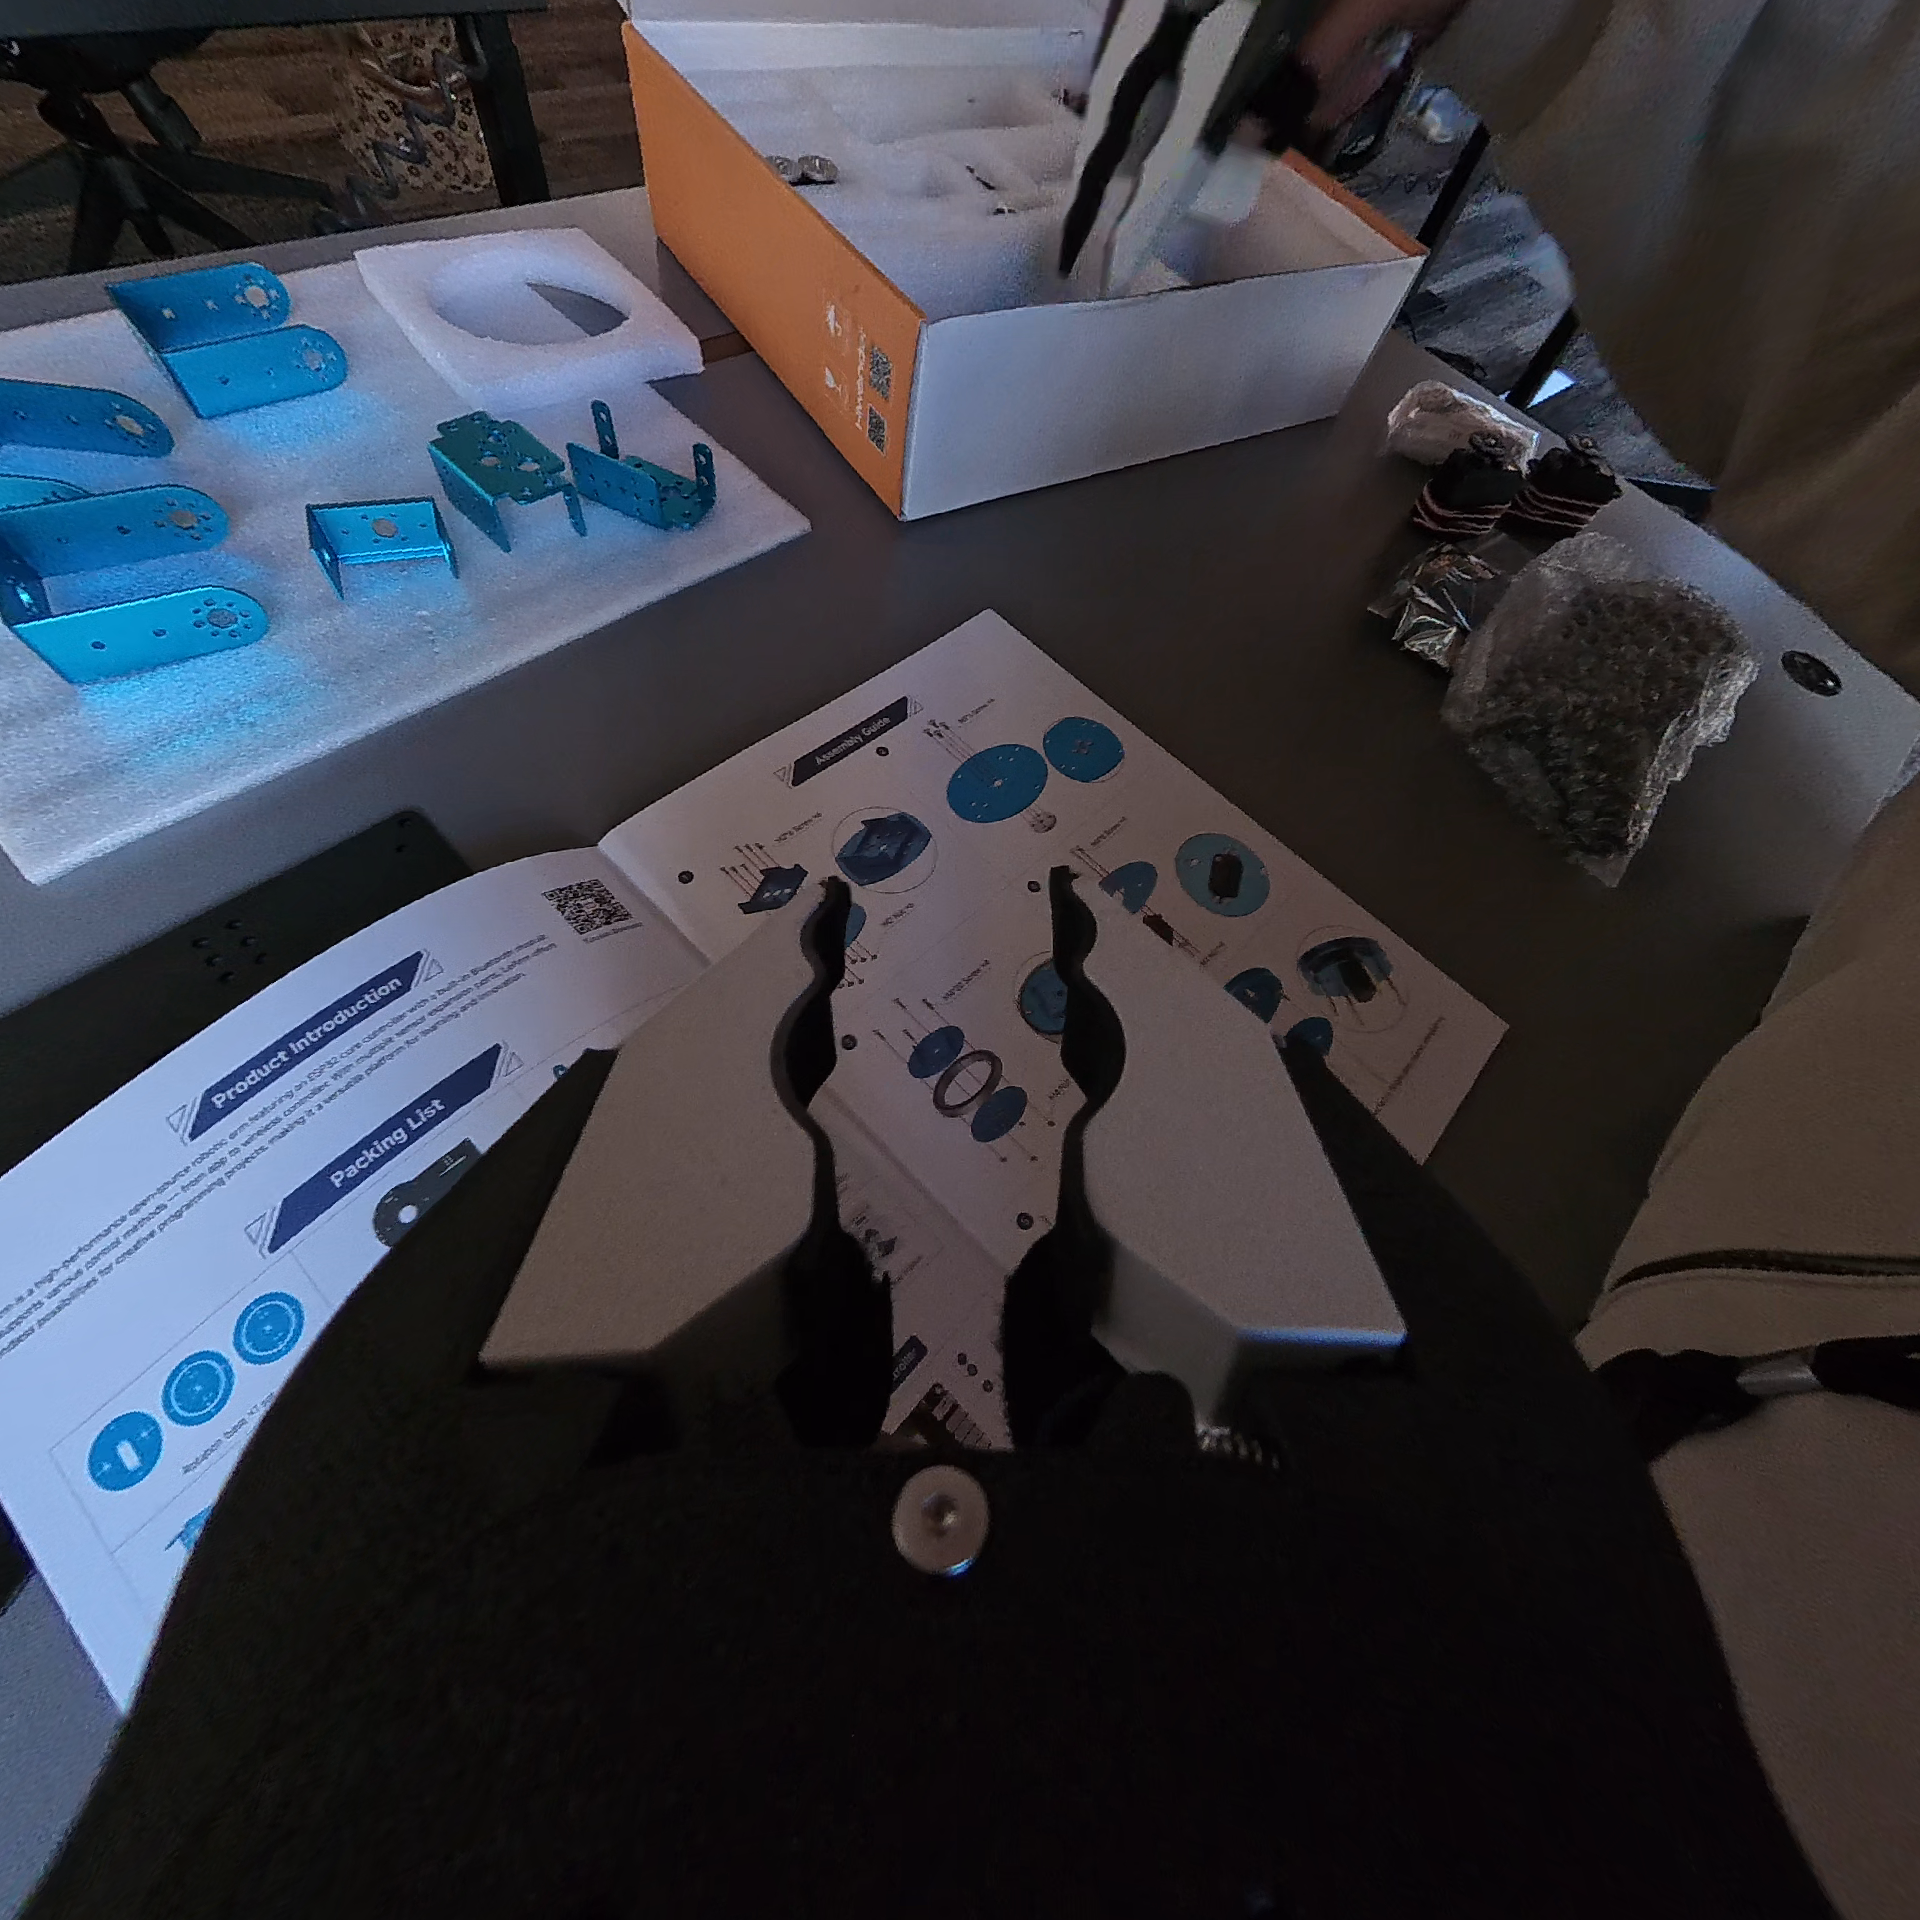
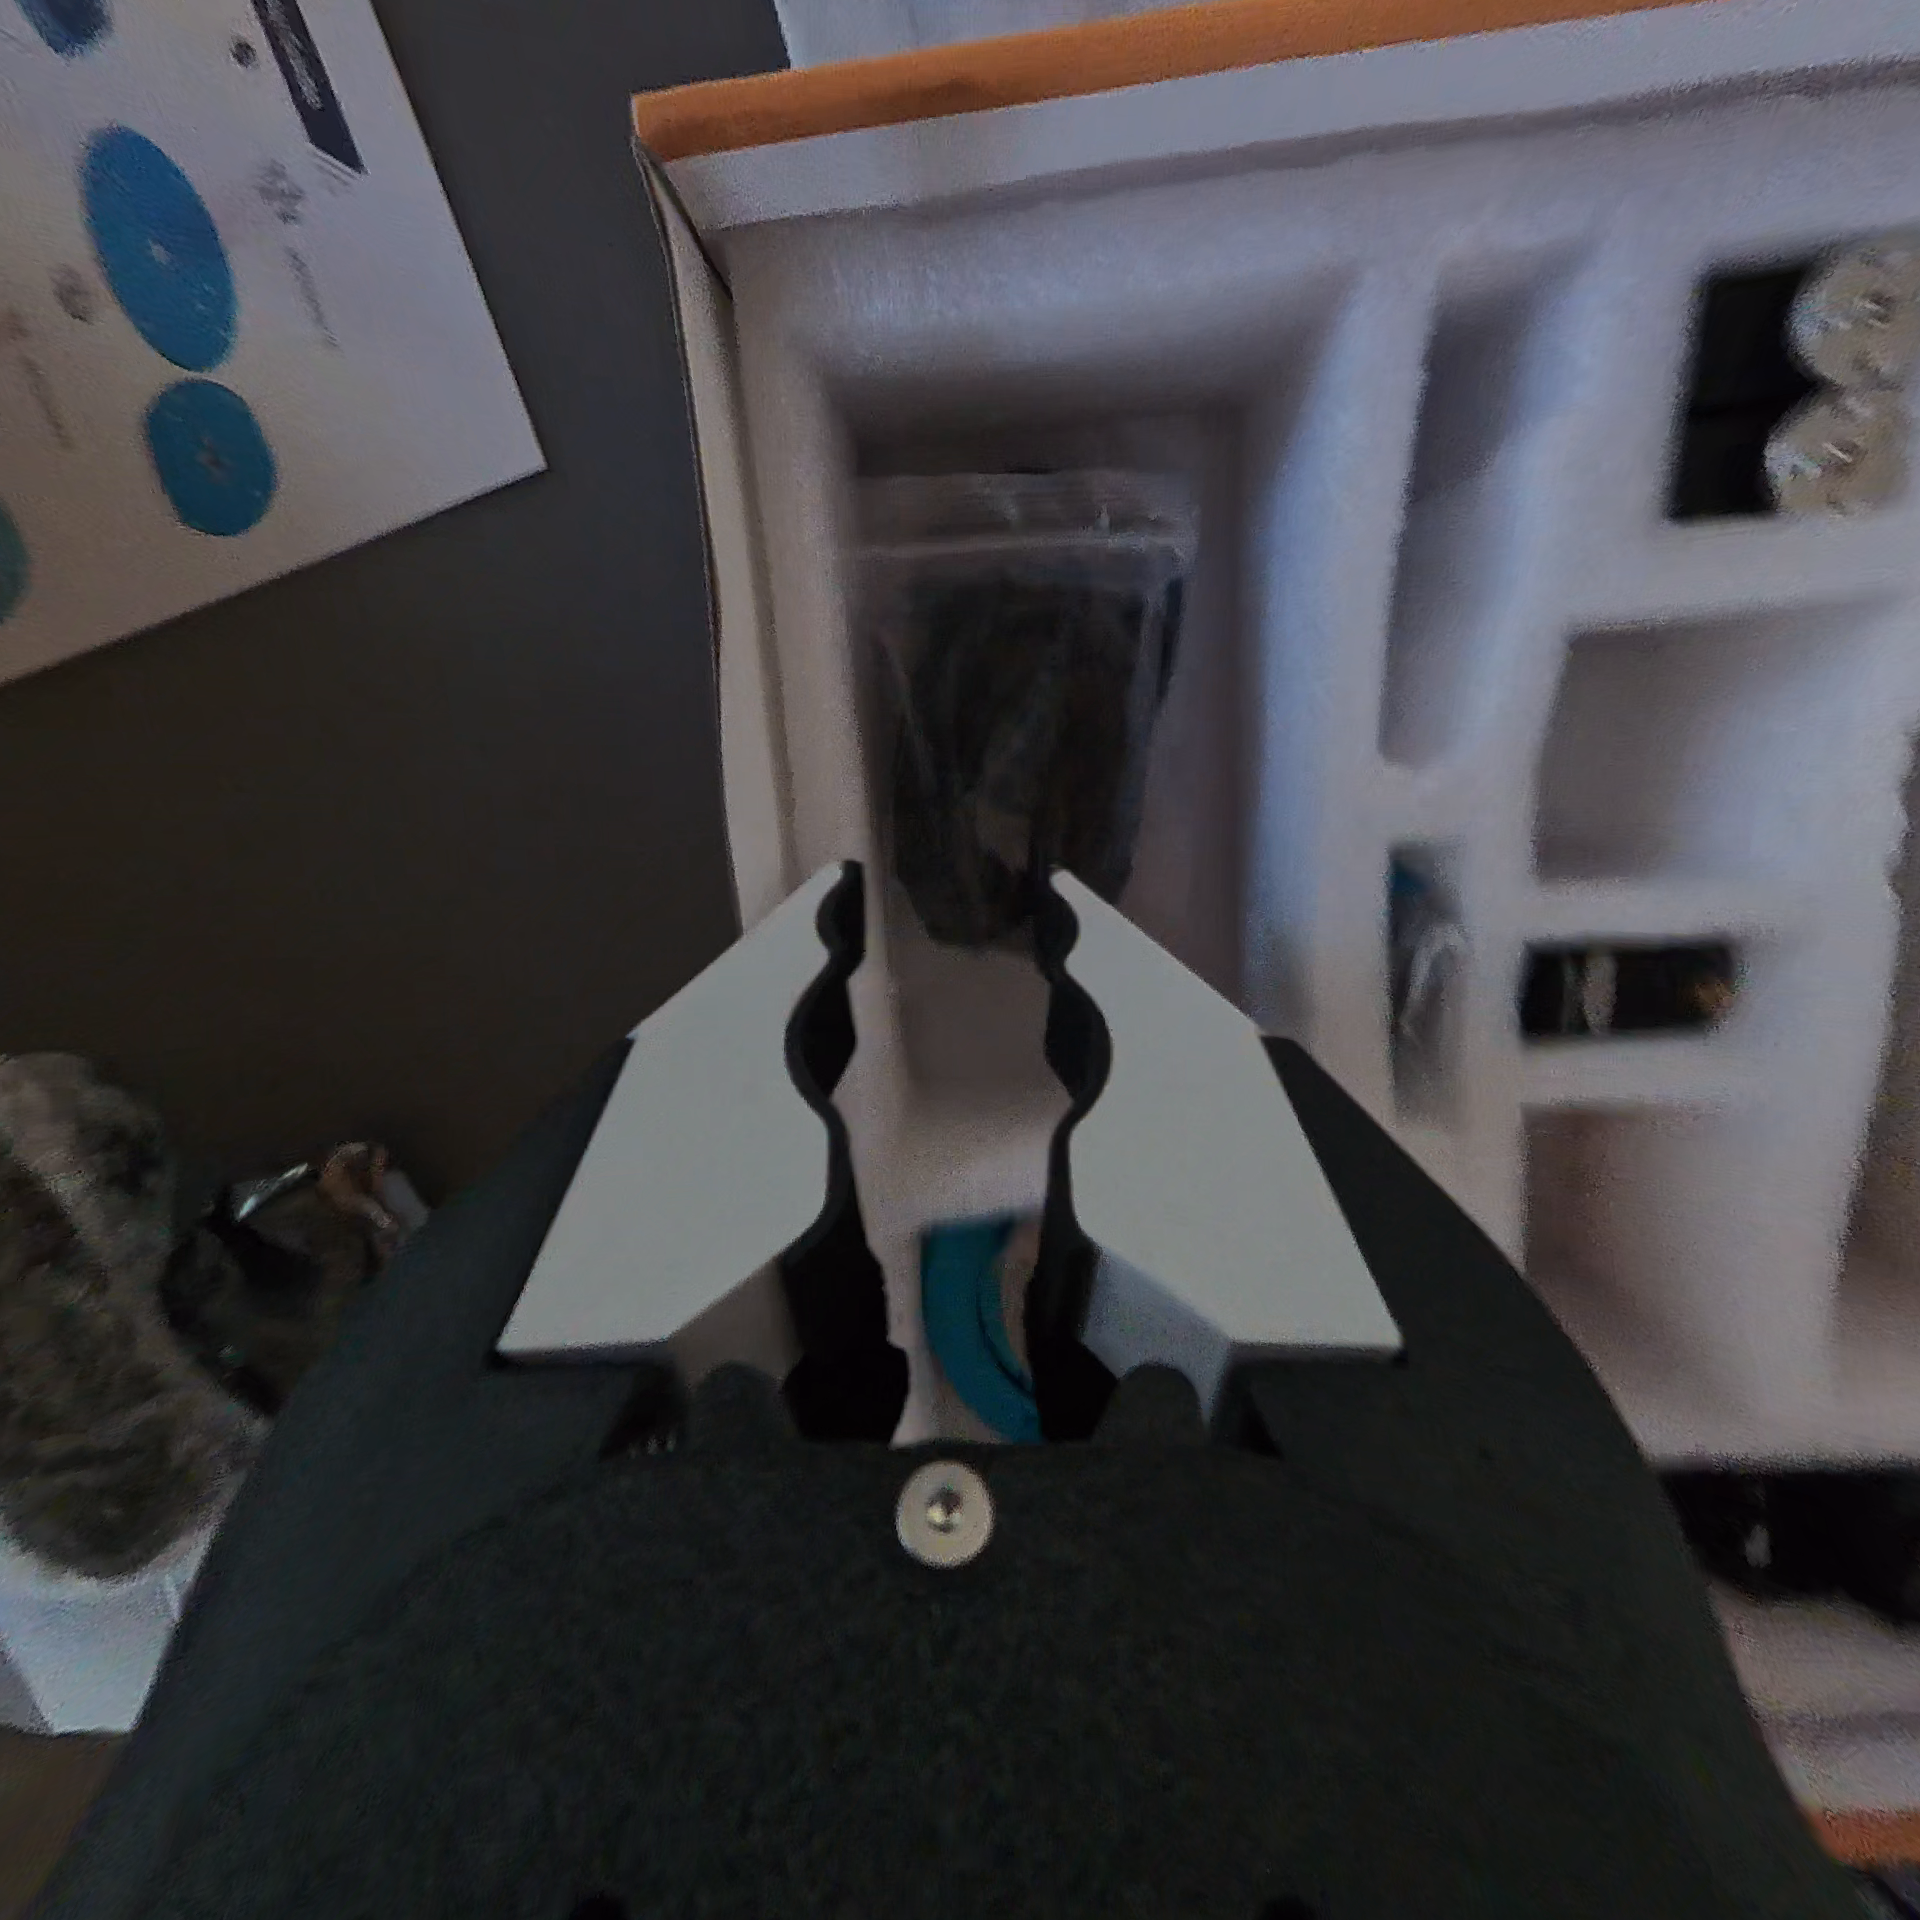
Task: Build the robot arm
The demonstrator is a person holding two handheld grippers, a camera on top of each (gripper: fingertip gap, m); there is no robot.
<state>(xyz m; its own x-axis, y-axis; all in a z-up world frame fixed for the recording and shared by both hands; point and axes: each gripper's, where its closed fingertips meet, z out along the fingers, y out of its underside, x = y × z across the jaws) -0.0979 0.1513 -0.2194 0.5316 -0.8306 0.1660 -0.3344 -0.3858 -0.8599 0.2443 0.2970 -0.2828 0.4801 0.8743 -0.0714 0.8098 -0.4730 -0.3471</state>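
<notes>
Grey table (image 1: 1195, 582): left gripper (image 1: 940, 883) gapes over booklet (image 1: 727, 935); right gripper (image 2: 956, 883) gapes above bagged part (image 2: 1013, 727).

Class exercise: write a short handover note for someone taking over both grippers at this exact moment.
Left gripper: jaws open, empty, over the open booklet.
Right gripper: jaws open, empty, inside the orange box, pointing at a clear bag of dark parts in its foam slot.
Already out: blue brackets on the foam sheet.
Still in the box: that bag, more parts in other slots.

dim light, motion blur, fisheye edges
</notes>
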